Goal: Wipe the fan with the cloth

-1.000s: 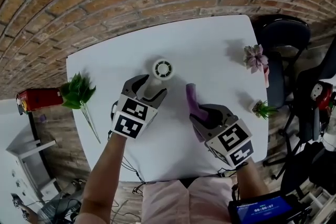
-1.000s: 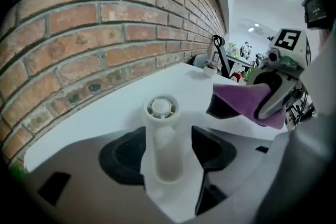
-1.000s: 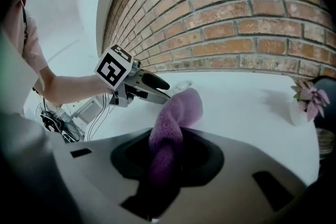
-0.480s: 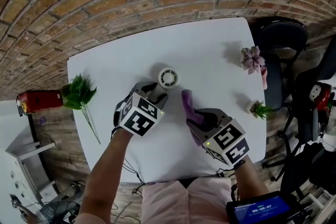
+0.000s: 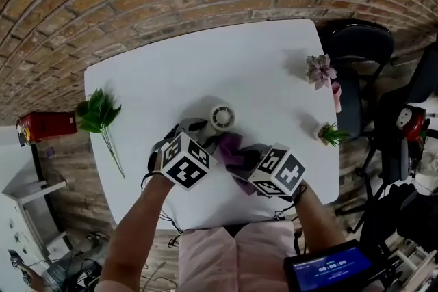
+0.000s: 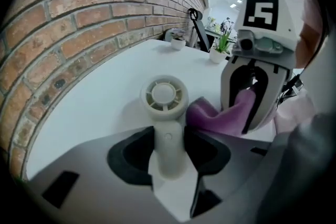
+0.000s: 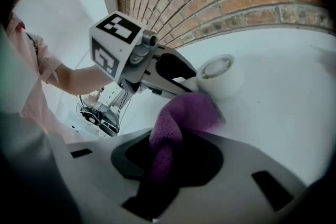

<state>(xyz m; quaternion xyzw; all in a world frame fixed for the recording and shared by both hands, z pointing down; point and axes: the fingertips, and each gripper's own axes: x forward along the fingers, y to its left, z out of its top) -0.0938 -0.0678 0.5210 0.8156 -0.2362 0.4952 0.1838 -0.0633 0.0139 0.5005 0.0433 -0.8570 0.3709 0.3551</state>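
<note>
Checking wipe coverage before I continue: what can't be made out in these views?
Head view: handle of the small white handheld fan, mostly hidden by the left claw.
Right gripper view: fan head's lower side, covered by the fluffy purple cloth.
All views: any dust on the fan, too small to see.

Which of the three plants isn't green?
The pinkish plant at the far right corner; the leafy sprig and the small tuft are both green.

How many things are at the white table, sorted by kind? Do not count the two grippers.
Small white handheld fan: 1
Purple fuzzy cloth: 1
Plants: 3 (green leafy sprig, pinkish potted flower, small green potted plant)
Total: 5
</note>
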